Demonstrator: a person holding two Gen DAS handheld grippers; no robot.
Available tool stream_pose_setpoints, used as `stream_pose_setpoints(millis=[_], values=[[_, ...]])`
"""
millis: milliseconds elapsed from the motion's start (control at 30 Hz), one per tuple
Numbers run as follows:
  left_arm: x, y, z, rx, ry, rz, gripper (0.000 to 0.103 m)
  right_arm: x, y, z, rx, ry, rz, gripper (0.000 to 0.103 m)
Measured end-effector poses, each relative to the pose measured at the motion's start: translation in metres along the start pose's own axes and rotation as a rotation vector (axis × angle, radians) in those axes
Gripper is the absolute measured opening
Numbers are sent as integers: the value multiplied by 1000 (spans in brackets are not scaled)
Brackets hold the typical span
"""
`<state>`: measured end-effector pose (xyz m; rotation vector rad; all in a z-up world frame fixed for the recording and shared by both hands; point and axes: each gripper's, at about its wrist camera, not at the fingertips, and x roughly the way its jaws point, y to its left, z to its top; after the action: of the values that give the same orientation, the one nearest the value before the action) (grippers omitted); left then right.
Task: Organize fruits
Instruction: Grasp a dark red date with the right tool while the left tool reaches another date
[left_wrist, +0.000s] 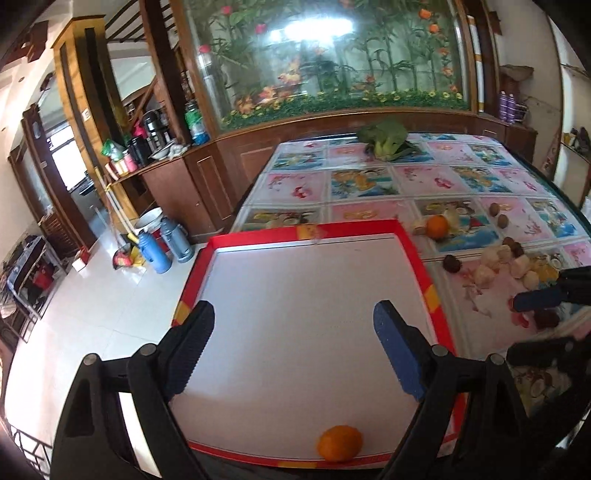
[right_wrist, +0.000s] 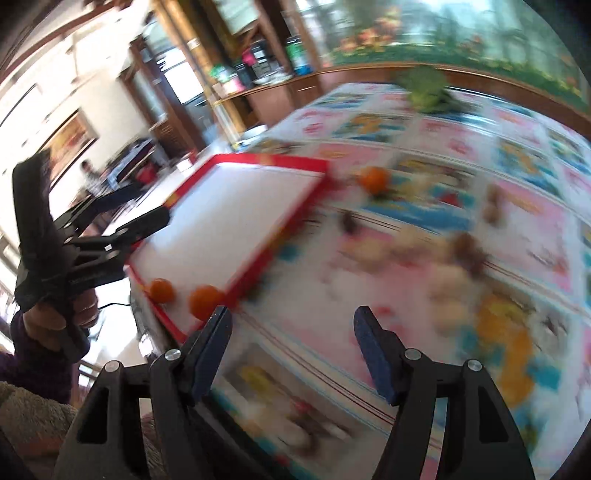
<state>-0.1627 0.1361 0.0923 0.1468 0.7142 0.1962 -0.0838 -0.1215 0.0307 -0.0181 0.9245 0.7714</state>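
Observation:
A white tray with a red rim (left_wrist: 417, 254) lies on the table's left part. One orange (left_wrist: 340, 448) rests at its near edge; the blurred right wrist view shows two oranges (right_wrist: 161, 290) (right_wrist: 205, 301) in the tray (right_wrist: 295, 214). Another orange (left_wrist: 437, 227) (right_wrist: 373, 180) sits on the cloth beyond the tray's far right corner. Several small brown and pale fruits (left_wrist: 487, 275) lie scattered to the right. My left gripper (left_wrist: 293, 314) is open and empty above the tray. My right gripper (right_wrist: 291, 321) is open and empty over the cloth, right of the tray.
A patterned tablecloth (left_wrist: 369, 184) covers the table. A green leafy vegetable (left_wrist: 386, 142) lies at its far end. Thermos flasks (left_wrist: 155, 251) stand on the floor to the left, with a wooden cabinet and an aquarium behind.

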Motion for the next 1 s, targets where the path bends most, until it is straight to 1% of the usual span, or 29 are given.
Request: stream_pose_setpoints(millis=[33, 67, 133, 233, 300, 333, 400, 500, 567, 633, 667, 733, 800, 900, 1000], values=[[-3, -13, 1, 22, -13, -37, 95, -10, -13, -11, 28, -10, -35, 68], [-4, -22, 1, 36, -17, -67, 95, -14, -19, -16, 41, -14, -53, 68], [-7, -49, 0, 90, -23, -154, 95, -22, -32, -27, 66, -15, -89, 68], [-12, -84, -4, 170, -35, -222, 95, -24, -36, -37, 61, -6, -110, 68], [-15, -109, -6, 230, -43, -269, 95, -19, -33, -41, 38, 3, -149, 66], [-16, -120, -7, 254, -44, -284, 95, -14, -31, -40, 25, 7, -157, 63], [-18, -131, -11, 279, -36, -305, 95, -7, -29, -42, -13, 31, -167, 46], [-16, -141, -13, 299, -10, -332, 95, 3, -25, -38, -60, 41, -204, 39], [-15, -142, -15, 300, 8, -339, 95, 7, -24, -36, -65, 37, -208, 38], [-11, -144, -14, 295, 30, -361, 95, 8, -23, -34, -81, 35, -222, 29], [-10, -145, -13, 297, 38, -376, 95, 9, -23, -34, -97, 35, -239, 17], [-4, -154, -13, 312, 53, -390, 95, 7, -25, -35, -95, 35, -227, 17], [1, -163, -13, 331, 64, -398, 95, 2, -35, -36, -61, 20, -222, 17], [7, -177, -12, 357, 82, -423, 95, -10, -62, -37, 41, -10, -198, 17], [13, -190, -7, 365, 99, -454, 95, -21, -84, -38, 116, -33, -206, 17]])
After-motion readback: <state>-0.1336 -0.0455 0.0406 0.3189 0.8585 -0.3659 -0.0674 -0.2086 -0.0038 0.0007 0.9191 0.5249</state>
